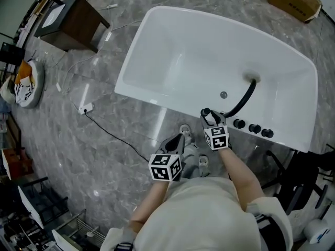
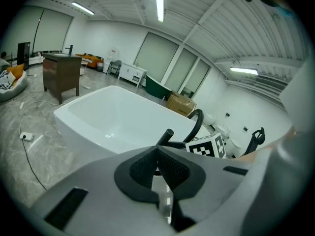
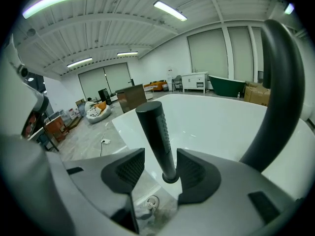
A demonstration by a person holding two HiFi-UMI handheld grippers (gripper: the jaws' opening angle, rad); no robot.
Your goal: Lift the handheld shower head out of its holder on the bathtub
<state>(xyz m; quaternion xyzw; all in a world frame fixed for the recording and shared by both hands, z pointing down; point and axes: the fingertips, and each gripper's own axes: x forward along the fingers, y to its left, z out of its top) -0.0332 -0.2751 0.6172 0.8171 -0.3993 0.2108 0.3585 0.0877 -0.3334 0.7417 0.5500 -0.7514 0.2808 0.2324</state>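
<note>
Right gripper (image 3: 160,170) jaws open, straddling the black shower head (image 3: 156,132), which stands upright in its holder (image 3: 170,177) on the bathtub (image 3: 221,127), centre frame, ungripped. Left gripper (image 2: 158,168) jaws closed, empty. Risks: an off-centre squeeze tips it, and the hose (image 3: 275,97) at right could drag on the lift.

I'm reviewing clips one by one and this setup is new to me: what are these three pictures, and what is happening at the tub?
There is no robot: a person holds a two-jaw gripper in each hand. The head view looks down from the person's head, and the other two cameras ride on the grippers. A white bathtub stands on a grey floor. The right gripper has its jaws open on either side of the black shower head, which stands upright on the tub's rim and is not clamped. The left gripper is shut and empty.
</note>
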